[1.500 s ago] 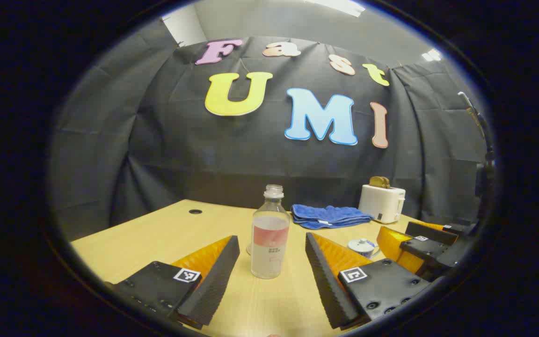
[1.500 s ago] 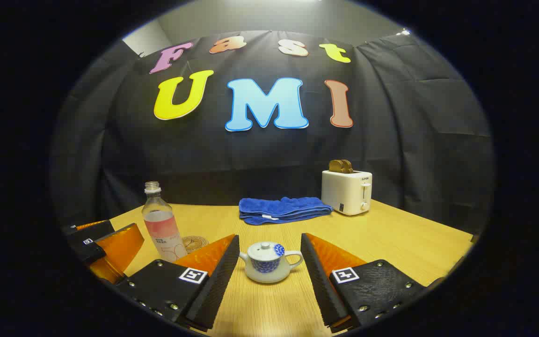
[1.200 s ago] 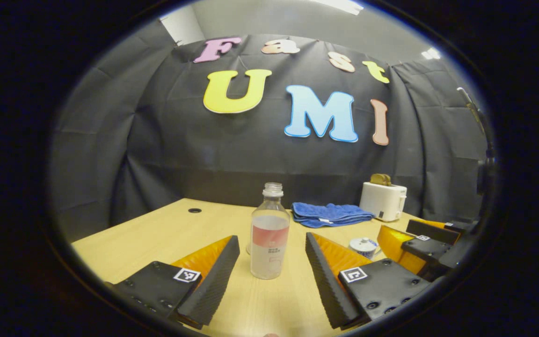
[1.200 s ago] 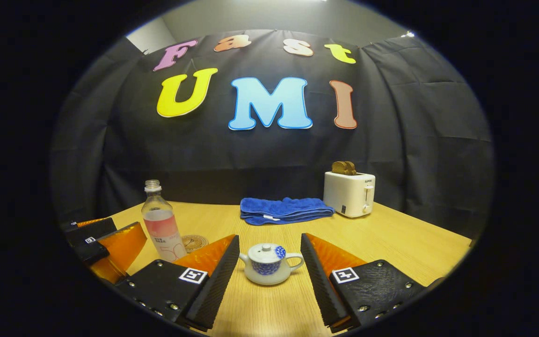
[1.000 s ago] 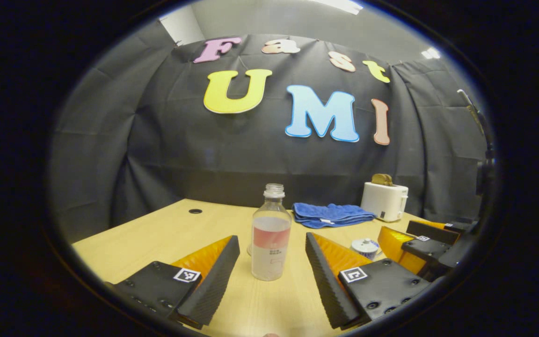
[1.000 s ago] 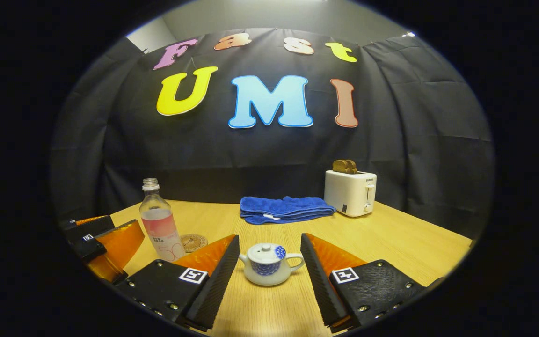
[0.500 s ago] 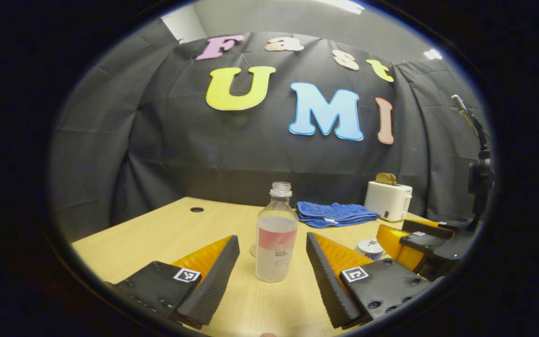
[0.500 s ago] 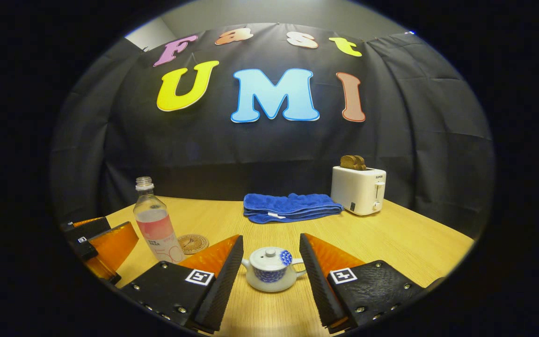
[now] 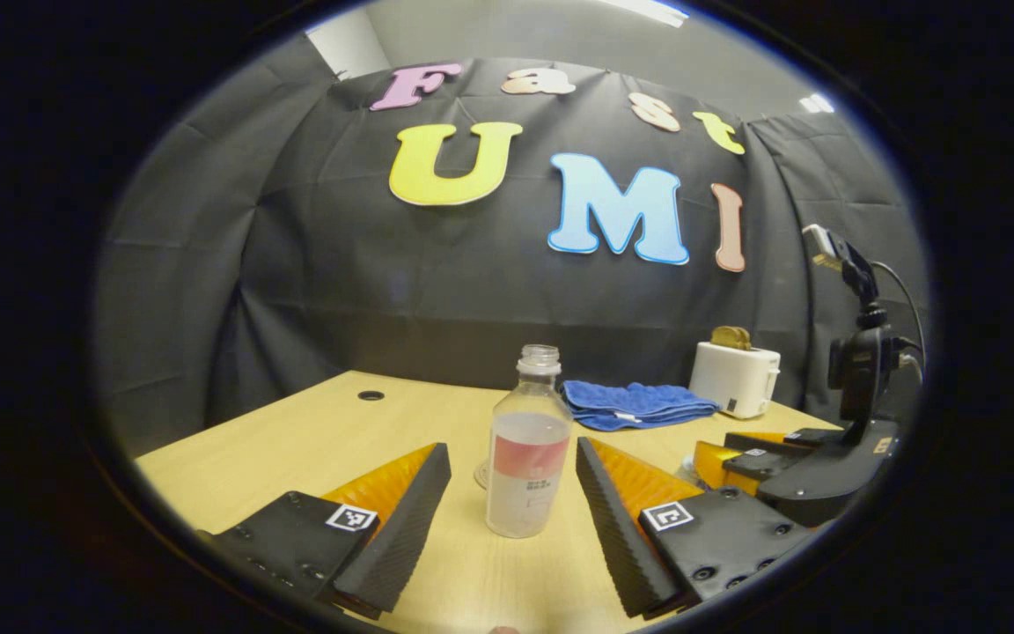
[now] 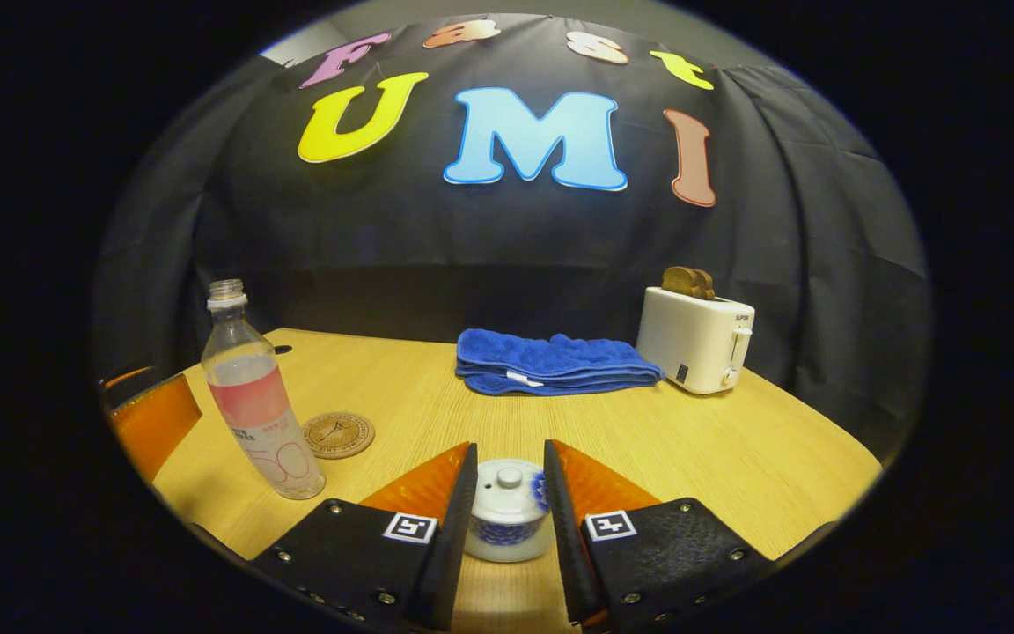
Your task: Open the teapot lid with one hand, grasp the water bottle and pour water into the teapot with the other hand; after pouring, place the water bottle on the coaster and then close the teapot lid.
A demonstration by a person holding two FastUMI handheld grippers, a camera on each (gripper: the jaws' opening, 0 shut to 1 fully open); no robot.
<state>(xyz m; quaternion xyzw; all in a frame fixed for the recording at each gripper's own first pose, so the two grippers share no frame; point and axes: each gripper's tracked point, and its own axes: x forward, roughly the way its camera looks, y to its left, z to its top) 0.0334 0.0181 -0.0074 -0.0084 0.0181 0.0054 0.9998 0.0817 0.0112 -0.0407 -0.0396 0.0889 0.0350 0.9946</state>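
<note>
A clear uncapped water bottle (image 9: 528, 458) with a pink label stands on the table just ahead of my left gripper (image 9: 511, 446), which is open with a finger either side of it, not touching. The bottle (image 10: 256, 405) also stands at the left of the right gripper view, with a round coaster (image 10: 338, 434) behind it. My right gripper (image 10: 510, 447) has come down around the small white-and-blue teapot (image 10: 509, 528). Its fingers are narrowed to about the width of the lid (image 10: 507, 484), with a gap left on each side of the knob. They hide the spout and handle.
A folded blue towel (image 10: 551, 361) and a white toaster (image 10: 696, 339) with toast stand at the back of the wooden table (image 10: 736, 458). The right gripper's body with its camera mount (image 9: 824, 458) is at the right of the left gripper view. A cable hole (image 9: 371, 395) lies far left.
My right gripper has moved forward and down over the teapot and its fingers have narrowed. My left gripper has stayed open, and the bottle now sits slightly right of centre between its fingers.
</note>
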